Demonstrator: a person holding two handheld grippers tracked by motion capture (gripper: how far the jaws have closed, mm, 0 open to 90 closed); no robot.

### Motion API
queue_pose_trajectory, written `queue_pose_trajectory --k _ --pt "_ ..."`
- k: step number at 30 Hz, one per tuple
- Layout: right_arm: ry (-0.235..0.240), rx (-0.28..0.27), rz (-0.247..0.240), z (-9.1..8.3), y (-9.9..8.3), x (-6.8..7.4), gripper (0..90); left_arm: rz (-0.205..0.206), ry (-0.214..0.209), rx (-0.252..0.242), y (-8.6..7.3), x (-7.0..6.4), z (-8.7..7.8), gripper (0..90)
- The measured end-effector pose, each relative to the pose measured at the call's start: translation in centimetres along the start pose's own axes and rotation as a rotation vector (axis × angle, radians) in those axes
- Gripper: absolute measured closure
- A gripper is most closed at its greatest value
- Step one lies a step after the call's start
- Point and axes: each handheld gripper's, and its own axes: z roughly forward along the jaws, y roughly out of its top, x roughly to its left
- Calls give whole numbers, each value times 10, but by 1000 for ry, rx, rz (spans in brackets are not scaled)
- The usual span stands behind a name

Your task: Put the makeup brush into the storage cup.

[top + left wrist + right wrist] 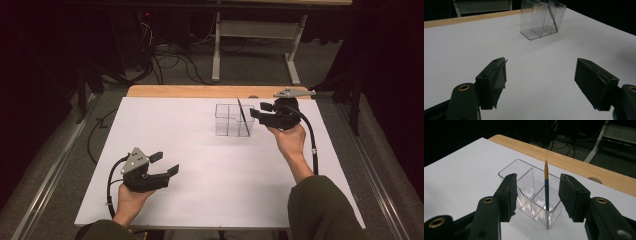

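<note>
A clear plastic organiser (234,120) with several compartments stands on the white table (200,165), toward the back right of middle. A thin blue and orange paintbrush (546,186) stands nearly upright in its near right compartment, tip up; it leans in the organiser (541,18) in the left gripper view. My right gripper (256,111) hovers just right of the organiser (531,195), open, its jaws apart on either side of the brush without touching it. My left gripper (166,164) rests low at the table's front left, open, with nothing between its jaws.
A wooden strip (210,91) borders the table's far edge. Beyond it are cables on the floor and a white table frame (255,45). Metal rails run along both sides of the table. Bare white surface lies between the two grippers.
</note>
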Motion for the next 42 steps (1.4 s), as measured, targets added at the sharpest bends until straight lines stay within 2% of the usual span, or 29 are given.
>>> queue_pose_trajectory --k 16,20,42 --pt "11 6 8 -10 -10 -3 490 -1 1 3 0 0 1 256" --pt "13 9 -11 -14 -10 -1 488 2 0 8 0 0 1 256" --pt "29 -31 -16 -38 -21 -1 486 -4 2 8 0 0 1 256"
